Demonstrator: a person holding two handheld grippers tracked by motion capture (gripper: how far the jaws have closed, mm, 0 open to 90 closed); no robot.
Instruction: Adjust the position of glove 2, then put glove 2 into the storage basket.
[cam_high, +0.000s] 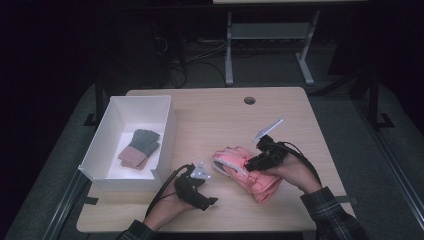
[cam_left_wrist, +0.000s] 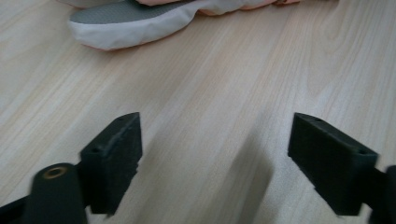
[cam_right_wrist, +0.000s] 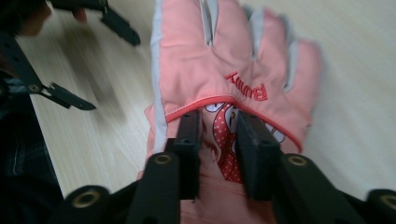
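A pink glove (cam_high: 260, 185) with grey-white trim lies on the wooden table (cam_high: 220, 120), right of centre. My right gripper (cam_high: 252, 162) rests on it. In the right gripper view its jaws (cam_right_wrist: 218, 116) stand close together, shut on a fold of the pink glove (cam_right_wrist: 219, 56) near the cuff seam. My left gripper (cam_high: 205, 197) hovers low over bare wood to the glove's left, jaws wide apart and empty (cam_left_wrist: 217, 135). The glove's grey and white edge (cam_left_wrist: 135, 23) lies just beyond them. The left gripper (cam_right_wrist: 116, 74) also appears open in the right gripper view.
A white open box (cam_high: 165, 145) stands at the table's left, holding a grey and brownish-pink glove (cam_high: 140, 148). A round cable hole (cam_high: 249, 100) sits near the far edge. A desk frame and cables stand on the floor beyond.
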